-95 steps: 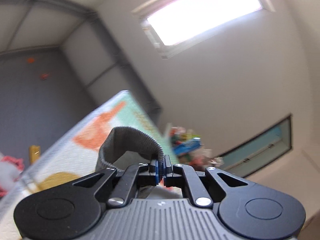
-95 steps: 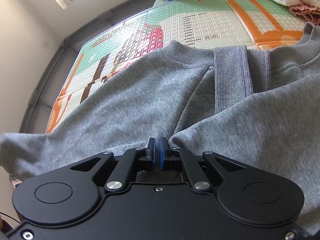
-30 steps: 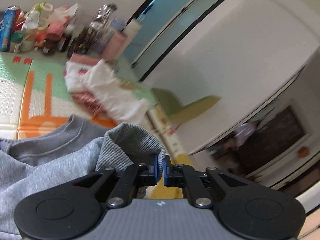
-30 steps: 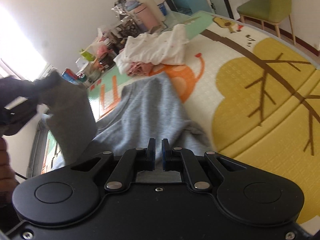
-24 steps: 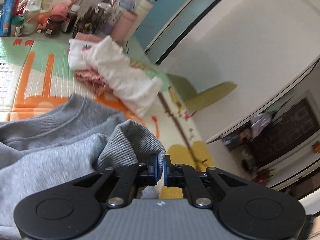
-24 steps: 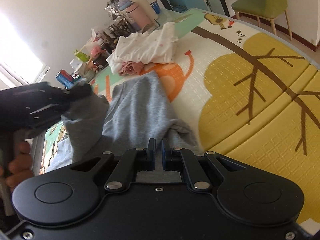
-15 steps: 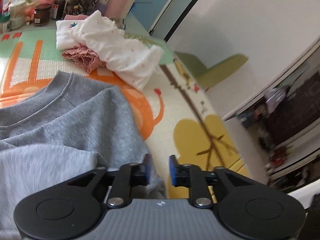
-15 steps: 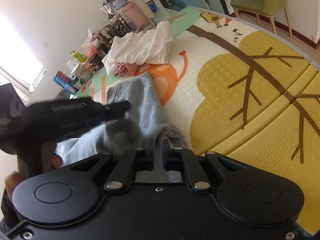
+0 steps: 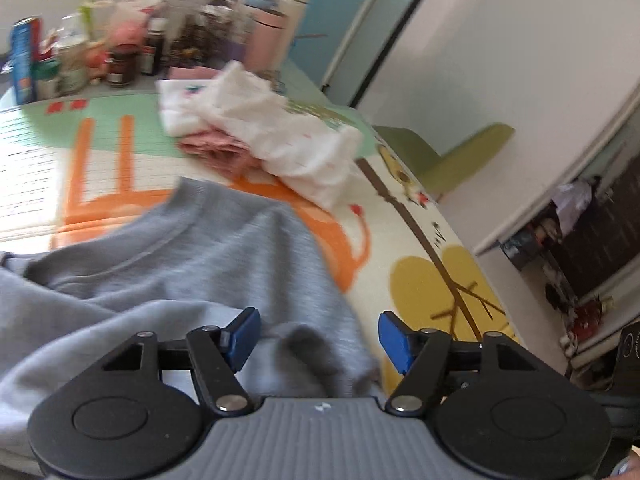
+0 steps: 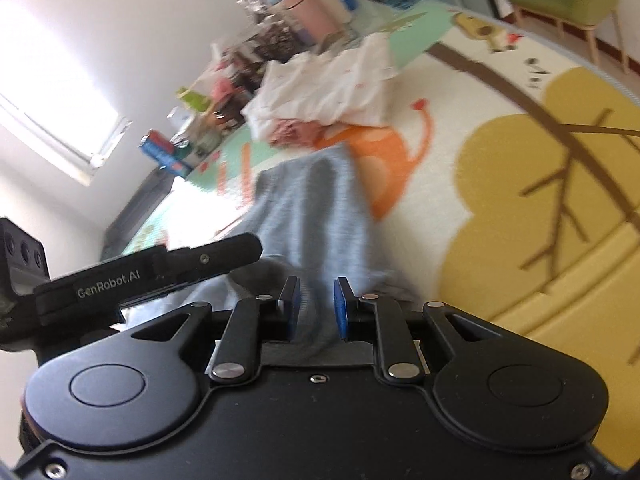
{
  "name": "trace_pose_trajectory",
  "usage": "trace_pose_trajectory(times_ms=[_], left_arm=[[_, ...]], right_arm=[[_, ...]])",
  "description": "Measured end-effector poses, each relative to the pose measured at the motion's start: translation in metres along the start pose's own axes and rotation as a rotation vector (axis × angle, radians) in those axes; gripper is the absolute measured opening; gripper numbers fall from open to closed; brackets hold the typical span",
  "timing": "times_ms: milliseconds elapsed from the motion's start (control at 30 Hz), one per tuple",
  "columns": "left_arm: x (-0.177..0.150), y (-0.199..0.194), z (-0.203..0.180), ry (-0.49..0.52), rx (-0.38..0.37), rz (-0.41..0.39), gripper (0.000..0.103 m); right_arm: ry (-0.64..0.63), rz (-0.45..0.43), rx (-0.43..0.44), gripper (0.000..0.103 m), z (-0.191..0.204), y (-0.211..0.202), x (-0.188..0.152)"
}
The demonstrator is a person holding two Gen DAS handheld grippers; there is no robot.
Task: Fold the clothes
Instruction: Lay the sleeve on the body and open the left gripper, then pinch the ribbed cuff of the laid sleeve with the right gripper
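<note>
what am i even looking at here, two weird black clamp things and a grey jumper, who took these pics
These are two hand-held grippers, each carried by a person, with a wide-angle camera looking out along its fingers. One picture is from the left gripper, the other from the right gripper; the left one also shows from the side in the right picture. Both are open and hold nothing. Below them a grey sweatshirt lies on a colourful play mat. Further back sit a heap of white and pink clothes and a cluster of bottles and jars.

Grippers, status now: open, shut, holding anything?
Left gripper: open wide, holding nothing; the grey sweatshirt lies below it.
Right gripper: open, sweatshirt fabric between the fingers but not clamped.
</note>
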State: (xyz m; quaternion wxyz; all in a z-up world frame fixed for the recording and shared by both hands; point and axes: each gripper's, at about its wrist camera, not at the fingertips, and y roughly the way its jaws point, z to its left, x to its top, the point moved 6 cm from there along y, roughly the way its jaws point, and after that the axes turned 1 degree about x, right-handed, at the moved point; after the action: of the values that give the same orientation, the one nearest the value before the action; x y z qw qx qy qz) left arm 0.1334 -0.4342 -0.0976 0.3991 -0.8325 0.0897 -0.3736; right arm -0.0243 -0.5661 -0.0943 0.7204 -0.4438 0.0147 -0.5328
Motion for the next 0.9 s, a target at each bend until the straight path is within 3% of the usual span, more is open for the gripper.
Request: trace_pose_trajectory(times_ms=[100, 233, 467, 733, 767, 833, 867, 900], left_arm=[[0.006, -0.021, 0.017, -0.049, -0.033, -0.034, 0.071], [0.013, -0.048, 0.036, -0.037, 0.021, -0.09, 0.078], [0.01, -0.073, 0.096, -0.071, 0.192, -0.097, 0.078], [-0.015, -0.088, 0.187, -0.198, 0.357, -0.018, 0.078], [-0.019, -0.089, 0.196, -0.21, 0.366, -0.001, 0.078], [-0.026, -0.089, 0.211, -0.224, 0.374, 0.024, 0.077], [-0.028, -0.089, 0.216, -0.227, 0.37, 0.033, 0.075], [-0.031, -0.089, 0.22, -0.231, 0.368, 0.041, 0.073]], right_arm=[[-0.012, 0.011, 0.036, 0.022, 0.014, 0.009, 0.005], [0.009, 0.048, 0.083, 0.023, 0.032, 0.024, 0.01], [0.072, 0.134, 0.104, 0.029, 0.041, 0.057, 0.01], [0.036, 0.231, 0.052, 0.034, 0.046, 0.09, -0.002], [0.016, 0.238, 0.04, 0.033, 0.047, 0.092, -0.004], [-0.026, 0.234, 0.013, 0.022, 0.049, 0.093, -0.008], [-0.043, 0.232, 0.003, 0.01, 0.05, 0.093, -0.01], [-0.05, 0.23, 0.0, 0.009, 0.05, 0.091, -0.01]])
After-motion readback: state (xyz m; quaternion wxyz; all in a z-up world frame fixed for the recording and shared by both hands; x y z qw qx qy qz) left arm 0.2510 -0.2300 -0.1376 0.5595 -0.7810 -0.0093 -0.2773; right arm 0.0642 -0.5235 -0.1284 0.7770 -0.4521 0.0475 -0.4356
